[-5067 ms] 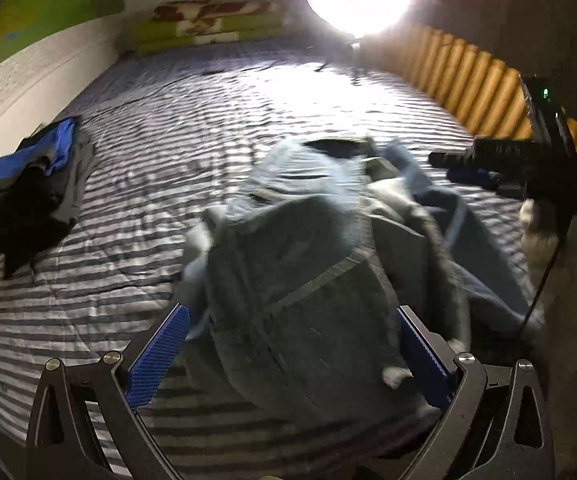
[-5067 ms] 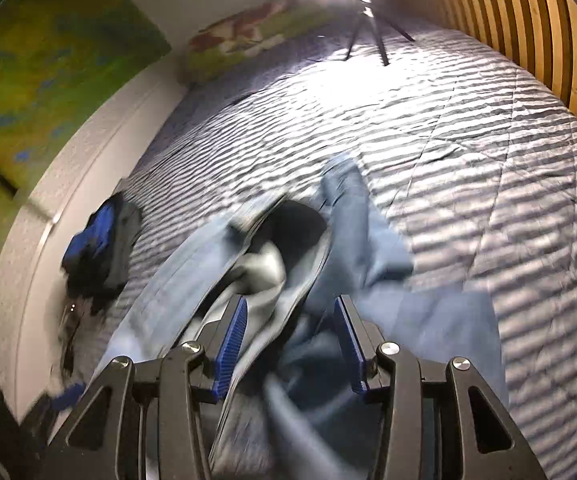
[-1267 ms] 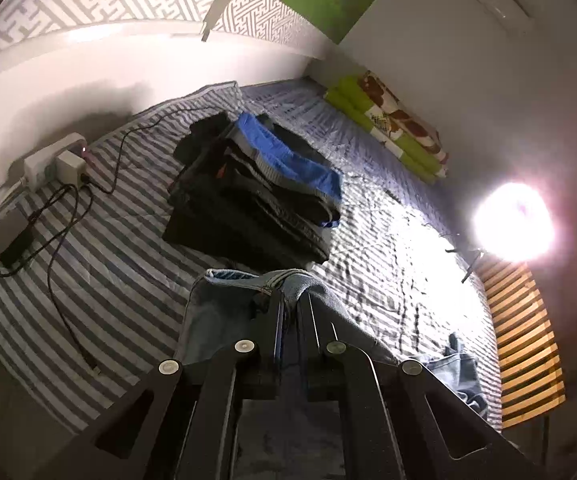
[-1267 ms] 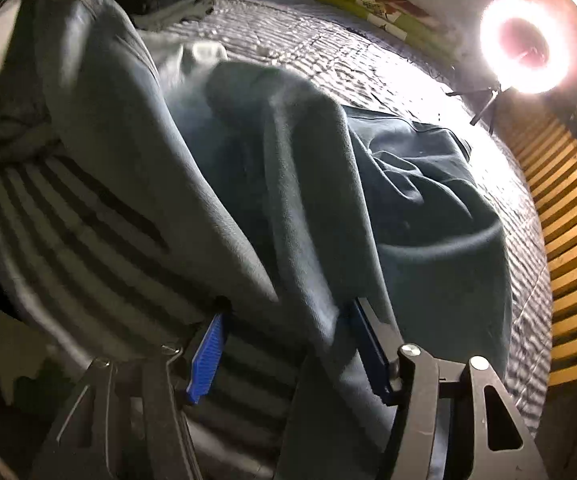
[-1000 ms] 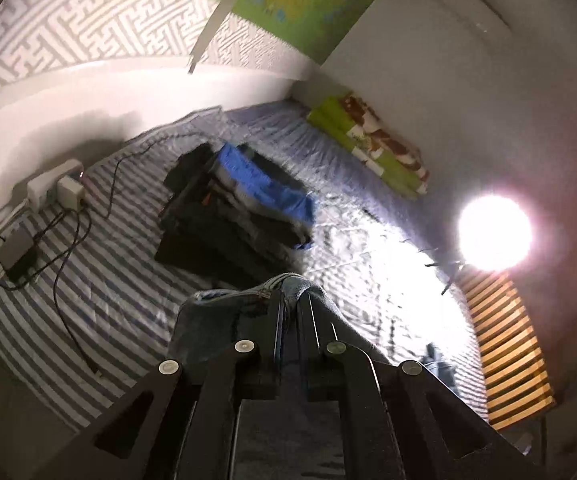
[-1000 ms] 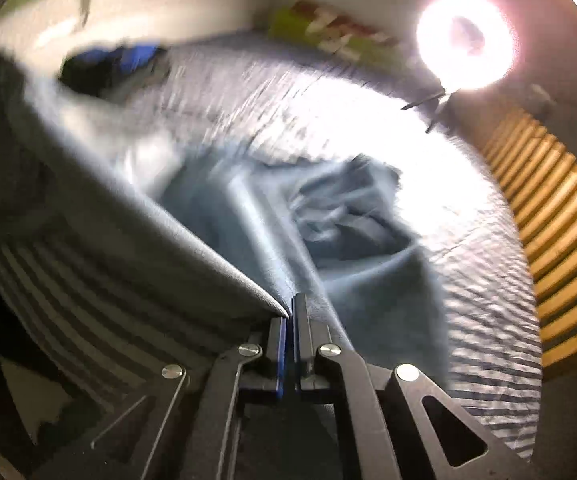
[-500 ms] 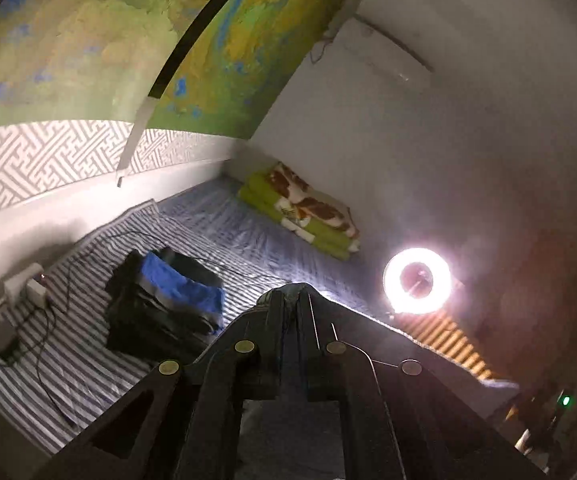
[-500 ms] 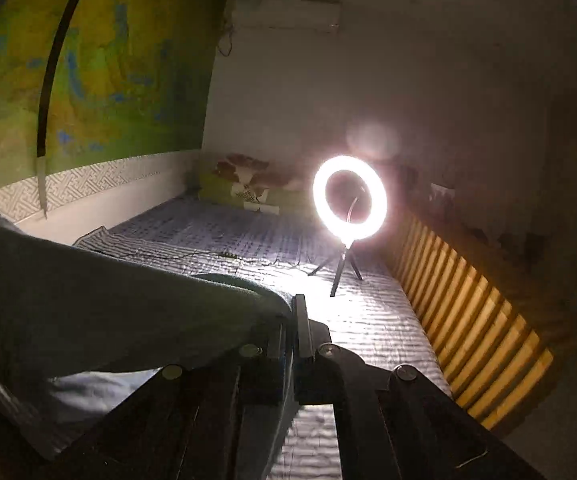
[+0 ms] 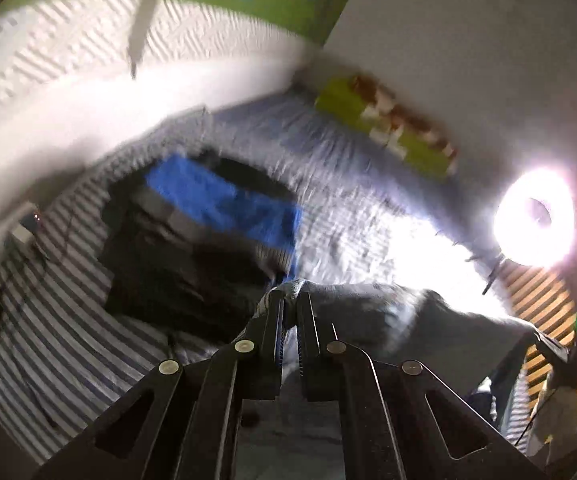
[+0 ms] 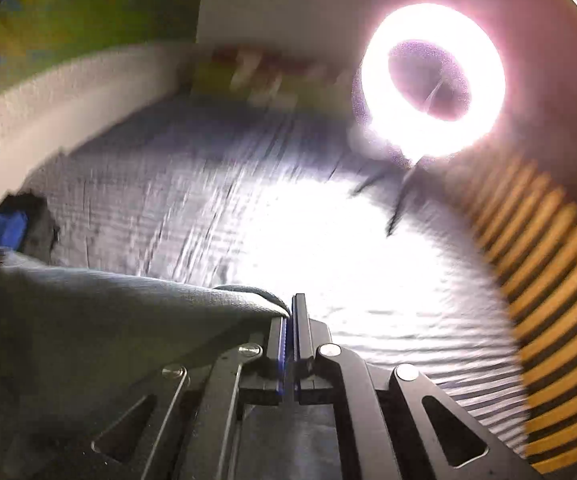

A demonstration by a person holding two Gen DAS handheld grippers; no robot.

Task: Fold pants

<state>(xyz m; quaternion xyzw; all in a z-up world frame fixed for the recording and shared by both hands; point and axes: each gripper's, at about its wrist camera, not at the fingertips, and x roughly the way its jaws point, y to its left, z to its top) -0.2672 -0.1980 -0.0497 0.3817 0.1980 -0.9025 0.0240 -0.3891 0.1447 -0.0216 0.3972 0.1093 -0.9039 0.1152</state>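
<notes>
left gripper [image 9: 290, 300]: angled down over the bed [image 9: 48, 340], pinching pants [image 9: 368, 312] edge | right gripper [image 10: 290, 312]: angled down, pinching another edge | pants: stretched between both grippers above the bed

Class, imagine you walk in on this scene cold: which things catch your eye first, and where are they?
The glaring ring light on its tripod at the far right of the striped bed dominates. Next come the grey-blue pants, stretched between the left gripper and the right gripper, both shut on the cloth. A dark clothes pile topped with bright blue lies at the bed's left.
</notes>
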